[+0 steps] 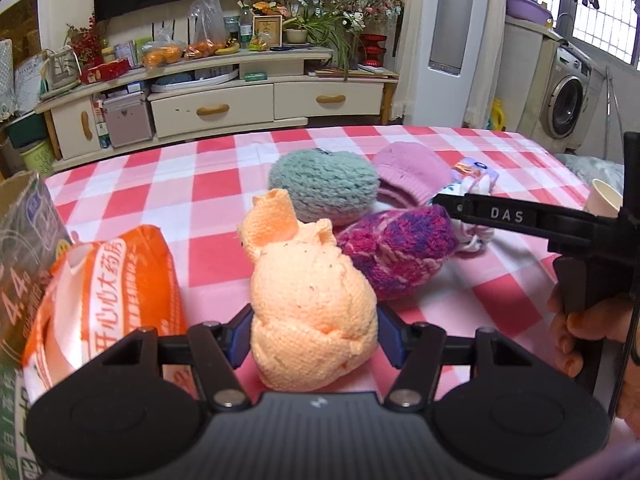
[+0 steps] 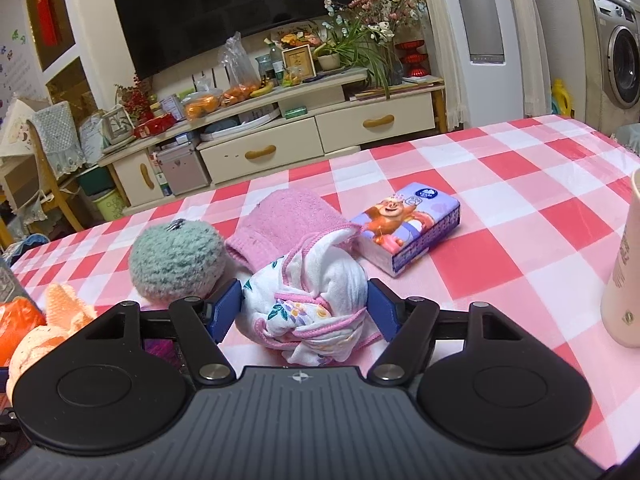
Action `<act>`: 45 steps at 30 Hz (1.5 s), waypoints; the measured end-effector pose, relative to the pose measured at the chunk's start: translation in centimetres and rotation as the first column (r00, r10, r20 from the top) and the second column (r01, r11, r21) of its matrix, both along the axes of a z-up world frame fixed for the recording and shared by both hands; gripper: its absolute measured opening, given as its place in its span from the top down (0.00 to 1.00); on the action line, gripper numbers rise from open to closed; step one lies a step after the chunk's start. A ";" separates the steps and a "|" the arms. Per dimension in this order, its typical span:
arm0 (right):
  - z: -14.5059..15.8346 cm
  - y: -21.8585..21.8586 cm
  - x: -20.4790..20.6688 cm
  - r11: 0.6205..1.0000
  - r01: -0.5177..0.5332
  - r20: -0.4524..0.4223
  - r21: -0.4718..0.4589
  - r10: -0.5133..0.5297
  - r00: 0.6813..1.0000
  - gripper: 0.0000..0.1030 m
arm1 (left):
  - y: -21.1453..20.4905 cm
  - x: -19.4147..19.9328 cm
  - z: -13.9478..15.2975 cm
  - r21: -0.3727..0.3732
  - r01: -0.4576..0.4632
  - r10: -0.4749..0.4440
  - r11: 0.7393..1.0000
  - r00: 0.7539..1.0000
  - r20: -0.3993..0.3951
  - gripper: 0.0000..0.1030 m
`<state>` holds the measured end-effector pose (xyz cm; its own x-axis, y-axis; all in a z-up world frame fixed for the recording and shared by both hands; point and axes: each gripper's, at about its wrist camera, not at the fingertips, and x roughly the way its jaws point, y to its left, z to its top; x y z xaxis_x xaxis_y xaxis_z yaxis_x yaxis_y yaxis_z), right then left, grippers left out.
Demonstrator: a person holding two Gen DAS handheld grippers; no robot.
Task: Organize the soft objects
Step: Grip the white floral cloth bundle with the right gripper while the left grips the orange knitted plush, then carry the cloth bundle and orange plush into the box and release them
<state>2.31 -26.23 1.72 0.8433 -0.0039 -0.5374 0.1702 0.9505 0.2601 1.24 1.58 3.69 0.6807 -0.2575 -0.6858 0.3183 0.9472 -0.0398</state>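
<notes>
The counter [image 1: 168,184] under its checked cloth carries the whole pile, and the grey-green knitted ball [image 1: 323,186] near its middle serves as the landmark. Largest of the things, an orange bag [image 1: 104,300] stands well to the left of that ball, at the near edge, with a carton behind it. Just in front of the ball lies the peach knitted bundle [image 1: 312,312]. The left gripper [image 1: 314,338] has its jaws drawn in against both sides of this bundle, so it looks held.

To the right of the ball sit a pink knitted hat [image 2: 280,224] and a purple-pink knitted bundle [image 1: 394,252], both touching their neighbours. In front and to the right of the ball is the white flowered cloth bundle [image 2: 312,312]. The right gripper [image 2: 306,314] has its jaws pressed on its flanks. A tissue pack [image 2: 408,226] lies further right.

Risks, as I judge them: both bundles are loosely rolled, so a lift could let a fold slip free and unravel. The flowered cloth's trailing pink edge may drag the hat along. The paper cup [image 2: 624,280], far right of the ball, could be knocked by the right gripper.
</notes>
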 end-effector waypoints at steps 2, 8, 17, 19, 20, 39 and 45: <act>0.0 0.2 -0.2 1.000 -0.009 -0.002 -0.010 0.009 1.000 0.17 | -0.2 -0.4 -0.1 -0.004 0.009 -0.009 1.000 1.000 -0.003 0.40; 0.1 0.4 -0.5 0.999 -0.039 -0.006 -0.023 0.039 0.999 0.17 | -0.6 -1.4 -0.2 -0.026 0.039 -0.039 0.999 0.999 -0.014 0.40; 0.1 0.1 -1.9 0.998 -0.055 -0.019 -0.032 0.055 0.998 0.18 | -0.3 -2.5 -0.3 -0.069 0.048 -0.051 0.996 0.998 -0.036 0.40; 0.1 0.1 -2.3 0.998 -0.052 -0.020 -0.035 0.052 0.998 0.18 | -0.2 -2.8 -0.4 -0.073 0.052 -0.055 0.996 0.998 -0.041 0.40; 0.1 0.1 -2.4 0.998 -0.049 -0.021 -0.036 0.048 0.999 0.18 | -0.2 -2.9 -0.5 -0.075 0.055 -0.058 0.996 0.997 -0.043 0.40; -0.3 0.9 -6.9 0.999 0.023 -0.038 -0.029 -0.025 0.999 0.19 | 1.7 -5.2 0.7 -0.165 0.073 -0.082 0.984 0.995 -0.051 0.41; -0.1 1.2 -7.3 0.998 0.033 -0.049 -0.052 -0.036 0.998 0.19 | 3.1 -5.8 2.0 -0.205 0.073 -0.079 0.976 0.997 -0.023 0.41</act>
<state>-5.02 -25.07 1.60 0.8144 -0.0609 -0.5771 0.2147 0.9555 0.2021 -4.56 4.63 5.65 0.6329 -0.4444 -0.6340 0.3849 0.8911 -0.2404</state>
